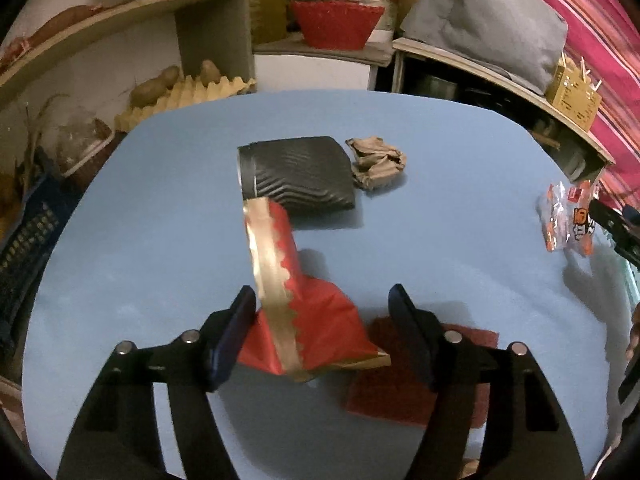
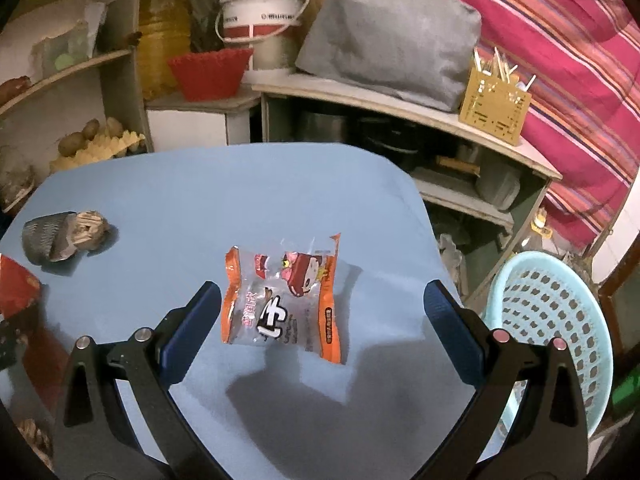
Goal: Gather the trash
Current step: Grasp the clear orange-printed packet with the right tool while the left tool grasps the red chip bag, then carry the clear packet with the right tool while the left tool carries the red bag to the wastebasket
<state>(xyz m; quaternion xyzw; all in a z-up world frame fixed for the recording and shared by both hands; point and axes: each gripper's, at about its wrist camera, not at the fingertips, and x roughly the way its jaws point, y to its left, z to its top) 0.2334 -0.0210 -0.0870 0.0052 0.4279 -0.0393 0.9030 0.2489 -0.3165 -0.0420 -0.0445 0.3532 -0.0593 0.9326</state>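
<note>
A red and gold wrapper (image 1: pixel 304 312) lies on the blue table (image 1: pixel 460 240), between the fingers of my open left gripper (image 1: pixel 322 300); its edge touches the left finger. Behind it lie a crushed black ribbed cup (image 1: pixel 298 178) and a crumpled brown paper (image 1: pixel 376 162). A clear and orange snack packet (image 2: pixel 282 300) lies on the table (image 2: pixel 240 200) between the fingers of my open right gripper (image 2: pixel 320 296); it also shows at the right edge of the left wrist view (image 1: pixel 568 220). The cup (image 2: pixel 46 236) and brown paper (image 2: pixel 90 228) show far left in the right wrist view.
A dark red flat piece (image 1: pixel 400 396) lies under my left gripper's right finger. A light blue perforated basket (image 2: pixel 552 328) stands off the table's right edge. Shelves with a red basket (image 2: pixel 210 72), a white bucket (image 2: pixel 262 12) and potatoes (image 2: pixel 80 138) line the back.
</note>
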